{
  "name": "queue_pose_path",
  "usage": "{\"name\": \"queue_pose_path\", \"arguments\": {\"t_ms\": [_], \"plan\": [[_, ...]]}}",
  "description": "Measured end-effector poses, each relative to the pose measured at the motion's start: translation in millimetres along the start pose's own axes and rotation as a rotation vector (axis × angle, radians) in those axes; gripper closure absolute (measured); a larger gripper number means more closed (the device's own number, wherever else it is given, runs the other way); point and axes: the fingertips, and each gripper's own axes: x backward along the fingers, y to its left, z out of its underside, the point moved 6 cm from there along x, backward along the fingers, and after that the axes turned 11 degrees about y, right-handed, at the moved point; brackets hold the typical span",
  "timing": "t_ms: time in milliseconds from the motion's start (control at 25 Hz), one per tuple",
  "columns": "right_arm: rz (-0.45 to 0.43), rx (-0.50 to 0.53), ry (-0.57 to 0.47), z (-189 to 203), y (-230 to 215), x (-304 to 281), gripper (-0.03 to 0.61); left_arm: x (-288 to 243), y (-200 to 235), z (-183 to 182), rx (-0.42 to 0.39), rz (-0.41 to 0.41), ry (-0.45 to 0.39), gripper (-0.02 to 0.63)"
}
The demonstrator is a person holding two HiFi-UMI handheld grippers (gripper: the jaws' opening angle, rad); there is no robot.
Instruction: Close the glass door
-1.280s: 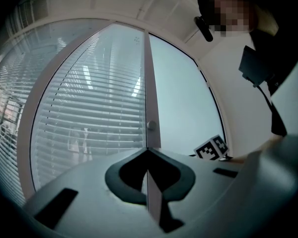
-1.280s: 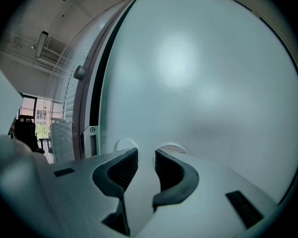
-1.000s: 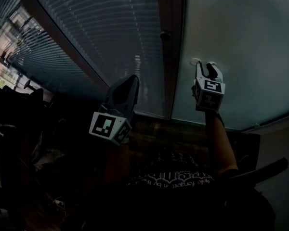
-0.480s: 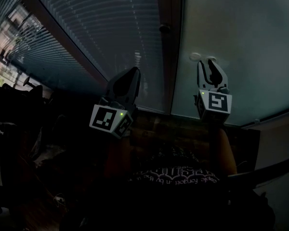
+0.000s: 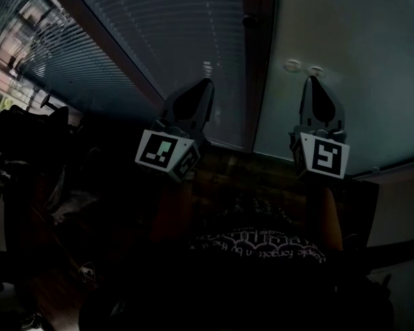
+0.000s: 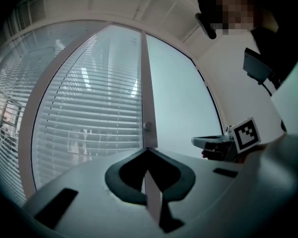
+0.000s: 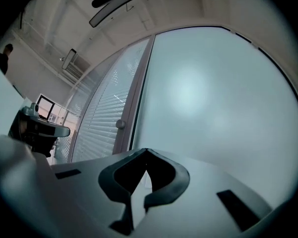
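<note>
Frosted glass door (image 5: 352, 54) fills the upper right of the head view. It stands beside a dark frame (image 5: 259, 67) with a round knob (image 5: 249, 21) and a slatted blind (image 5: 152, 33). Right claw (image 5: 313, 83) has just been closing; its jaws meet with nothing between them, near two small fittings (image 5: 292, 65) on the glass. Left claw (image 5: 205, 85) is pinched together too, empty, before the blind.

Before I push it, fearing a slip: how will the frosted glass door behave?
The frosted glass door is one large pane, so probably stiff and heavy. Its smooth face may let the right gripper, its jaws just closed on nothing, slide; the small round fittings look a surer place to push.
</note>
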Motion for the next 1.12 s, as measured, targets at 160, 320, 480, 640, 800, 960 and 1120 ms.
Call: {"name": "queue_pose_path", "arguments": {"t_ms": [160, 320, 480, 640, 800, 960, 1120], "plan": [[-0.011, 0.030, 0.002, 0.2, 6.8, 5.3, 0.575, 0.4, 0.1, -1.3, 0.000, -0.006, -0.003, 0.612], [-0.013, 0.048, -0.002, -1.9, 7.8, 8.4, 0.575, -0.5, 6.7, 3.1, 0.007, -0.031, -0.006, 0.612], [-0.017, 0.064, -0.002, -1.4, 10.1, 12.0, 0.575, 1.8, 8.2, 4.7, 0.027, -0.055, 0.004, 0.612], [-0.014, 0.055, 0.002, -0.5, 9.4, 12.5, 0.575, 1.2, 9.3, 5.8, 0.025, -0.059, -0.013, 0.612], [-0.019, 0.061, -0.002, -5.8, 9.6, 15.1, 0.575, 3.2, 9.7, 3.6, 0.016, -0.067, -0.009, 0.612], [-0.020, 0.066, -0.007, -8.7, 9.1, 18.5, 0.575, 5.4, 7.8, 6.8, 0.025, -0.069, 0.006, 0.612], [-0.016, 0.084, -0.012, -11.8, 9.4, 22.9, 0.575, 7.2, 7.3, 6.2, 0.026, -0.078, -0.003, 0.612]]}}
